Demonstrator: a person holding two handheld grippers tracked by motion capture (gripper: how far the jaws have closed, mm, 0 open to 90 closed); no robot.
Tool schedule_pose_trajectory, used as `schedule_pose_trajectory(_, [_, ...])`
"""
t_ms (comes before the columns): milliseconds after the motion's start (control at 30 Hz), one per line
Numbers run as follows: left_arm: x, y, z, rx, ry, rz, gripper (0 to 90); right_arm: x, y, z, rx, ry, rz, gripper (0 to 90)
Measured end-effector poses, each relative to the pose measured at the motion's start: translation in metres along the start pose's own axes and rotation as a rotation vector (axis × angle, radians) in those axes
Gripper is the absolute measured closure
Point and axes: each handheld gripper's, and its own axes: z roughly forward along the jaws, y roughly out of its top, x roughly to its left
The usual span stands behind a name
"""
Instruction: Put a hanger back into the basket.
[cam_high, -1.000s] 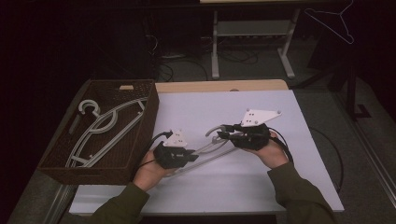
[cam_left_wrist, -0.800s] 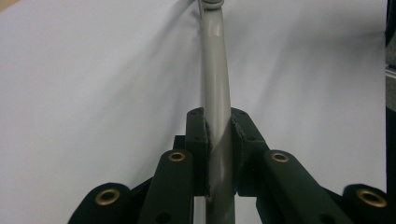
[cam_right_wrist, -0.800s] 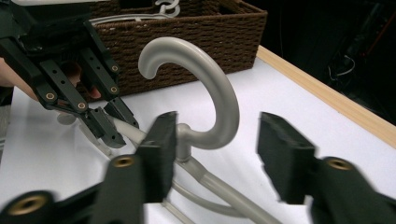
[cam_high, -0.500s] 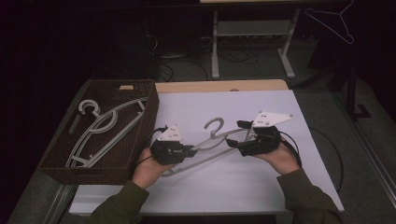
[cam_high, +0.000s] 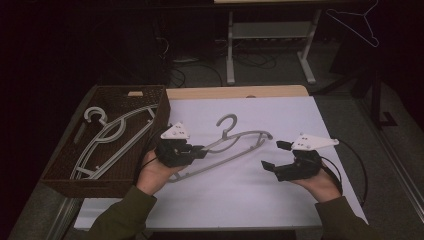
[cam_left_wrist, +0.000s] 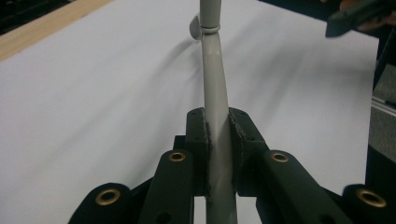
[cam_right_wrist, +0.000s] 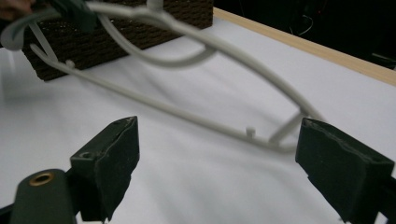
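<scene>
A grey plastic hanger (cam_high: 239, 142) lies slanted across the white table cover, hook pointing away from me. My left gripper (cam_high: 201, 149) is shut on its left arm. In the left gripper view the pads (cam_left_wrist: 201, 140) squeeze the grey bar (cam_left_wrist: 212, 65), which runs straight ahead. My right gripper (cam_high: 272, 154) stands just off the hanger's right end. Its jaws have just been opening and are spread wide with nothing between them. In the right gripper view the hanger (cam_right_wrist: 243, 53) hovers beyond the open gripper (cam_right_wrist: 217, 135).
A brown wicker basket (cam_high: 150, 94) at the table's left holds more grey hangers (cam_high: 107, 137); it also shows in the right gripper view (cam_right_wrist: 140, 32). A wire hanger (cam_high: 357, 22) hangs at the far right. White cover (cam_high: 260, 200) lies bare in front.
The right gripper let go of the hanger's right end, opened wide and drew back to the right. The left gripper kept its hold and raised the hanger a little.
</scene>
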Motion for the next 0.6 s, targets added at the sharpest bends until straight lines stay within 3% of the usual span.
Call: schedule_pose_trajectory(600, [0.027, 0.025, -0.069, -0.1, 0.052, -0.046, 79.7, -0.005, -0.026, -0.016, 0.013, -0.054, 0.059, 9.3])
